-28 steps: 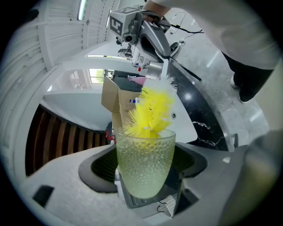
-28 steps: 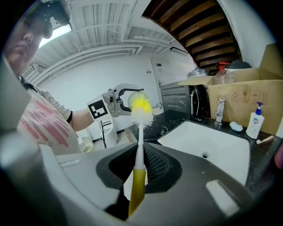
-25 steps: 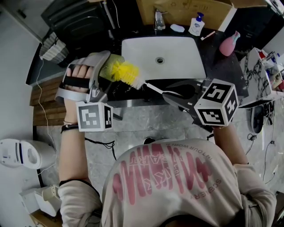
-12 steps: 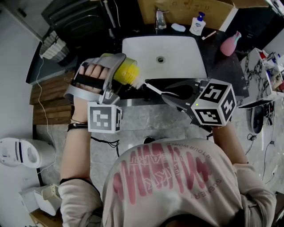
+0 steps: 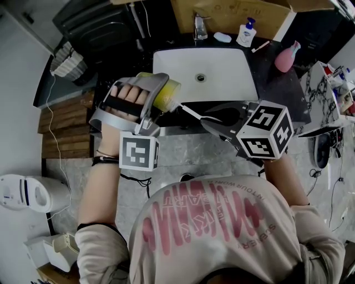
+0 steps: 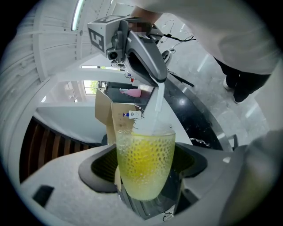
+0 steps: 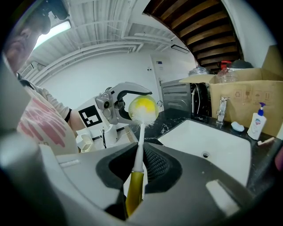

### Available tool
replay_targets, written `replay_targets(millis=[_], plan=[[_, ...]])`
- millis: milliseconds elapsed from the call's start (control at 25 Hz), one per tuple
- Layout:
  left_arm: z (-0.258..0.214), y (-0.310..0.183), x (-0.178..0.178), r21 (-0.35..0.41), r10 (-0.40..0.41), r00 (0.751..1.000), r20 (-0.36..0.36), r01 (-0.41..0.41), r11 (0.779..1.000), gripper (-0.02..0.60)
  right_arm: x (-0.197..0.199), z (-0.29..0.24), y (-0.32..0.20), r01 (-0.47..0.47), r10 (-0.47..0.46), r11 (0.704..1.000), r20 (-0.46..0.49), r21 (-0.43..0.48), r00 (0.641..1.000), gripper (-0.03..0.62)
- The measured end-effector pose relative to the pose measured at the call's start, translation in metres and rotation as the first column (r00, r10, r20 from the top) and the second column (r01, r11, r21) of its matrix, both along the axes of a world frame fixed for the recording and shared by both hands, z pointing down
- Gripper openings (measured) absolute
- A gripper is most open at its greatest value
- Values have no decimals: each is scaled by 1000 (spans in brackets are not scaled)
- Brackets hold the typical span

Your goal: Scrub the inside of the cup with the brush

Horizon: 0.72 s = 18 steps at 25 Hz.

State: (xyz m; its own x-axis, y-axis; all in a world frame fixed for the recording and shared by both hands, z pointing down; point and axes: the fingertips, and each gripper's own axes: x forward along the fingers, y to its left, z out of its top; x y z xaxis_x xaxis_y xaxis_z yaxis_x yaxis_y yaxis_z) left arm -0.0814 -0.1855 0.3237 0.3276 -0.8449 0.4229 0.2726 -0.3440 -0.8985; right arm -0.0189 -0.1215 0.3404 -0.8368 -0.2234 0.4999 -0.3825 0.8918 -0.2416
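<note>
The person stands over a white sink (image 5: pixel 222 83) set in a dark counter (image 5: pixel 277 91), both arms stretched forward. In the head view the left gripper (image 5: pixel 161 101) sits left of centre, at the sink's near left corner. Its jaws are clamped on either side of a clear, dimpled cup (image 5: pixel 168 92), which lies tipped on its side with the mouth pointing right. In the left gripper view the cup (image 6: pixel 145 165) fills the lower middle of the frame, gripped between the grey jaw pads.

The right gripper (image 5: pixel 206 118) is right of centre, its marker cube nearest the person. Its jaws are closed tight on the handle of a bottle brush (image 5: pixel 191 112). In the right gripper view the brush (image 7: pixel 140 143) runs up from the pinched jaws, yellow at the grip and then white. The yellow bristle head is pushed into the cup (image 7: pixel 142 108) at upper centre. Through the cup wall in the left gripper view the yellow bristles show inside, and the white brush (image 6: pixel 154 110) handle rises out of the mouth towards the other gripper.

Along the top of the head view stand a faucet (image 5: pixel 198 25), a pump soap bottle (image 5: pixel 246 31), a pink bottle (image 5: pixel 287 55) and a cardboard box (image 5: pixel 233 15).
</note>
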Motion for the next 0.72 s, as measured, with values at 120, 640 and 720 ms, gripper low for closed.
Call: replay_targets(millis=[120, 640, 720], plan=[[0, -1, 1, 0, -9, 1000, -7, 9, 1000, 373, 0, -1, -1, -7, 7, 1000, -3, 10, 1000, 51], [2, -5, -10, -12, -56, 996, -69, 55, 998, 373, -2, -5, -6, -32, 31, 999, 26, 39, 999, 51], [2, -7, -13, -19, -67, 994, -86, 66, 998, 373, -2, -4, -5, -31, 30, 999, 25, 39, 999, 51]])
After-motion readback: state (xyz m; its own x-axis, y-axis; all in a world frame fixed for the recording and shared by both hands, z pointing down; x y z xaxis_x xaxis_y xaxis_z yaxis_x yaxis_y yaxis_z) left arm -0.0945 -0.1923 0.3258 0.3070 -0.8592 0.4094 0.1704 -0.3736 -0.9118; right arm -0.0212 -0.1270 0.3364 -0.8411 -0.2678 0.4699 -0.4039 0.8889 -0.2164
